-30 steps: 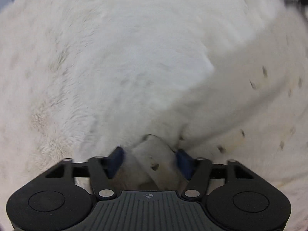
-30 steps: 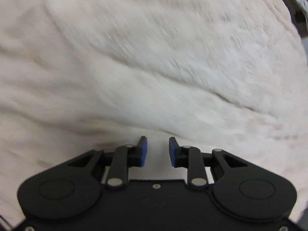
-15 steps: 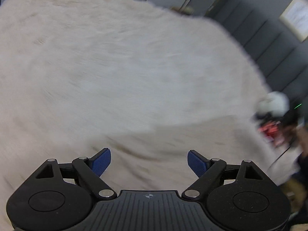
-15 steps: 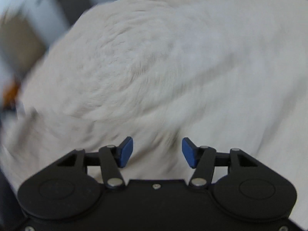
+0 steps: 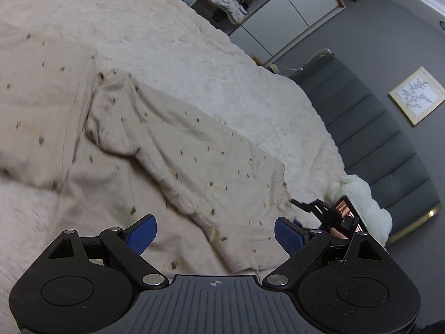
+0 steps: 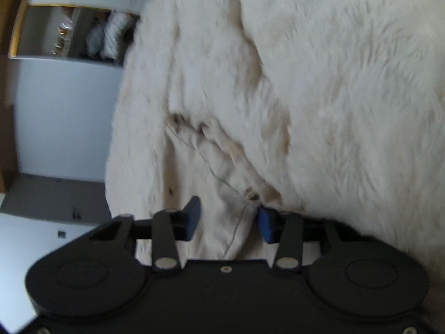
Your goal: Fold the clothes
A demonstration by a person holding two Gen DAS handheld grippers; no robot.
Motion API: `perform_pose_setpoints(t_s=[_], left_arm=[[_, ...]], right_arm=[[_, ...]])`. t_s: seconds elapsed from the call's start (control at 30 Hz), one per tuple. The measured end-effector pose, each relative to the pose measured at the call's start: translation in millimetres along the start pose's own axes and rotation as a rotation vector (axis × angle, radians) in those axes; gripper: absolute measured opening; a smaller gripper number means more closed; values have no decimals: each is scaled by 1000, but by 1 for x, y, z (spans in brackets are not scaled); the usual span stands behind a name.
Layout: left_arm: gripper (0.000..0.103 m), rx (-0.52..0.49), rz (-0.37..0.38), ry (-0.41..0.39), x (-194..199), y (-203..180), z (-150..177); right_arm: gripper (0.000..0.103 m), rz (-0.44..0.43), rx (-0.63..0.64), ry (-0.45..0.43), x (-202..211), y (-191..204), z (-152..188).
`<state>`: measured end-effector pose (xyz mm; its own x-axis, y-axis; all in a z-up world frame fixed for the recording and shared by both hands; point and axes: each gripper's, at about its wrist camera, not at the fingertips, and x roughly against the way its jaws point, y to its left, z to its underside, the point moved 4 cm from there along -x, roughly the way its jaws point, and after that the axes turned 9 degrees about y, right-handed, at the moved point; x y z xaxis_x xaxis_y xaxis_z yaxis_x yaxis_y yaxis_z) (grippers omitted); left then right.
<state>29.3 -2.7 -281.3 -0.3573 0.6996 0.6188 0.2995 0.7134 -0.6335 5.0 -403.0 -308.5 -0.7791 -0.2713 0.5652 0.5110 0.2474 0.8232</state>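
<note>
Beige speckled garment lies spread and creased on the fluffy cream blanket, stretching ahead of the left gripper and passing beneath its two blue pads. That gripper is spread wide, clasping nothing. Off to its right, near the garment's far corner, part of the other tool shows beside a white plush toy. In the right wrist view, a fold of the same cloth runs forward between the right gripper's parted pads, which stand on either side without pinching it; the view is blurred.
</note>
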Motion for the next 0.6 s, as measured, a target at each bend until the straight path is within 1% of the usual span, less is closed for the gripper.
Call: perform_pose_setpoints(t_s=[0.07, 0.13, 0.17, 0.2, 0.23, 0.27, 0.3, 0.33, 0.37, 0.4, 0.43, 0.47, 0.5, 0.53, 0.57, 0.6], left_arm=[[89, 46, -6, -23, 7, 18, 13], [89, 77, 14, -40, 13, 30, 20], [89, 107, 50, -50, 15, 40, 27], [89, 149, 92, -66, 16, 51, 36], [89, 177, 109, -74, 19, 58, 41], [88, 236, 128, -80, 19, 66, 45], [89, 241, 154, -91, 20, 67, 43], [89, 233, 182, -103, 22, 66, 40], [89, 220, 181, -107, 22, 65, 37], [89, 214, 178, -105, 21, 64, 37], [89, 194, 164, -90, 18, 59, 35], [89, 170, 149, -73, 13, 52, 34], [89, 85, 128, -32, 2, 26, 30], [89, 60, 123, -20, -3, 17, 26], [89, -32, 95, 21, -17, -12, 21], [90, -176, 39, 59, -36, -53, 16]], right_arm=[[3, 7, 85, -68, 16, 5, 7], [4, 47, 177, -100, 30, 10, 13], [6, 66, 214, -100, 40, 11, 15], [11, 82, 234, -100, 49, 12, 14], [12, 98, 252, -100, 57, 13, 11], [13, 113, 270, -100, 66, 14, 9], [17, 129, 287, -107, 71, 17, 7], [21, 160, 363, -127, 73, 27, 2], [32, 195, 453, -150, 75, 40, -4], [46, 254, 583, -155, 72, 52, -7], [49, 320, 724, -155, 68, 64, -8], [49, 386, 864, -155, 64, 76, -10], [49, 440, 964, -150, 54, 85, -12], [49, 485, 1080, -136, 43, 93, -13], [49, 529, 1201, -119, 32, 101, -13], [49, 572, 1323, -101, 21, 109, -13]])
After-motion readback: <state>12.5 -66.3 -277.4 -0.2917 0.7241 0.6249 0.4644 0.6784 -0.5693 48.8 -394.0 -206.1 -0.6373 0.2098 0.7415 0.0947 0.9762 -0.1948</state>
